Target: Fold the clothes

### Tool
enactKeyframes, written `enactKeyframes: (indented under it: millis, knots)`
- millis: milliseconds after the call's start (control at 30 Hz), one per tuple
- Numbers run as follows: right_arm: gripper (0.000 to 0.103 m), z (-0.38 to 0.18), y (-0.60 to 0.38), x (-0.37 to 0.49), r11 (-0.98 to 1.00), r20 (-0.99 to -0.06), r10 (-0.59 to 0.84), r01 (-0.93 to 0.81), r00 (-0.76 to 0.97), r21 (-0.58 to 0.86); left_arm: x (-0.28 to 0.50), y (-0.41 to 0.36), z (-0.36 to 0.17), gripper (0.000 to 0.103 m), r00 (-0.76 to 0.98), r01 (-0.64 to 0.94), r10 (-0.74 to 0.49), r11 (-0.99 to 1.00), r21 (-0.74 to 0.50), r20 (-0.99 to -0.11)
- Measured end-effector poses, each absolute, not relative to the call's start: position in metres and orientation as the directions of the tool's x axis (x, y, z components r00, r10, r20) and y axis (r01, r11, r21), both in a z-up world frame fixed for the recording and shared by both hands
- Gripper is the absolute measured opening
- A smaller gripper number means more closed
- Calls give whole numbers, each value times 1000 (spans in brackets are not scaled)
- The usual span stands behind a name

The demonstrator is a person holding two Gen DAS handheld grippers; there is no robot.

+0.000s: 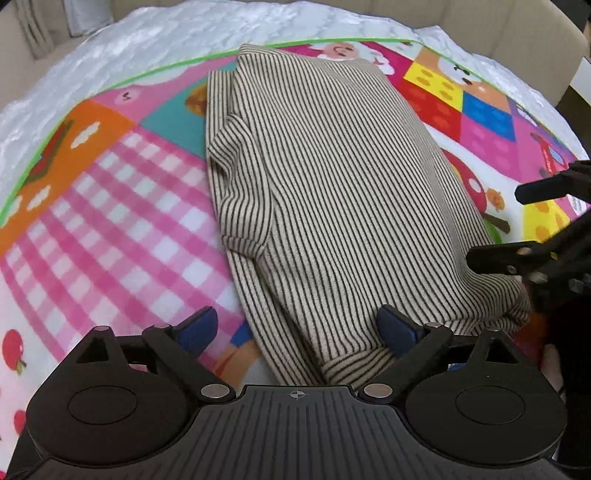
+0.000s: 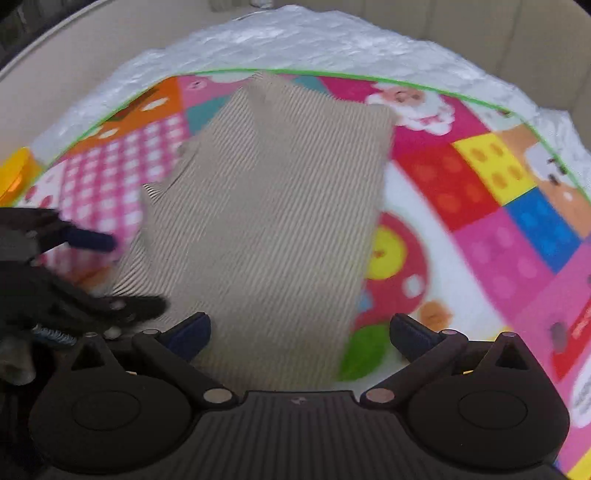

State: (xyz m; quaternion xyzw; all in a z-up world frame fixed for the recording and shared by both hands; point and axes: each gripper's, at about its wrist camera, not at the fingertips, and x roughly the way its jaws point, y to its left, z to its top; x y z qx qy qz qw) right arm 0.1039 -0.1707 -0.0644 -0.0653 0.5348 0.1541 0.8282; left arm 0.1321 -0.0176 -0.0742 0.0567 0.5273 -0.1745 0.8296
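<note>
The striped garment [image 1: 332, 192] lies flat down the middle of both views as a long, narrowed shape, its sides turned inward; one layer overlaps along the left of the frame in the left wrist view, and a ribbed hem or cuff shows at the bottom centre. So it already lies part-folded, lengthwise. Whether a crosswise fold is yet to come, or this is the shape it is meant to keep, the pictures do not settle.

The left gripper [image 1: 299, 328] sits at the near end of the cloth, jaws spread wide, holding nothing; one blue pad rests on or just above the fabric, the other over the mat. The right gripper [image 2: 299, 332] hovers at the same near end, jaws likewise apart and empty, the view blurred. Any further fold would, I judge, need both near corners pinched through all layers so the stack does not slip apart.

Beneath is a bright cartoon play mat [image 1: 110, 206] with a green border, spread on a white quilted bed cover [image 1: 147, 33]. Beige padded surrounds [image 2: 480, 37] fill the upper edge.
</note>
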Motion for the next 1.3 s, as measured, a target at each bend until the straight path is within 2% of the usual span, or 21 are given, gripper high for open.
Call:
enactKeyframes:
  millis: [133, 667, 867, 967, 1133, 1300]
  knots:
    - [103, -91, -167, 101, 962, -923, 168, -263, 346, 76, 132, -12, -75, 97, 380, 334, -248, 935, -118, -891]
    - [103, -93, -183, 116, 959, -946, 212, -238, 245, 153, 141, -5, -80, 102, 356, 283, -274, 943, -176, -893]
    - [103, -92, -162, 108, 947, -941, 149, -318, 303, 47, 142, -6, -80, 103, 354, 280, -269, 944, -172, -896]
    - [103, -92, -161, 103, 942, -932, 146, -334, 330, 30, 147, -1, -65, 103, 426, 269, -300, 943, -198, -853]
    - [103, -93, -162, 101, 946, -926, 167, -320, 340, 53, 202, -10, -44, 103, 532, 269, -303, 946, -182, -791]
    - [103, -89, -155, 90, 939, -907, 140, -343, 398, -5, 266, -16, -38, 103, 594, 231, -294, 954, -191, -749]
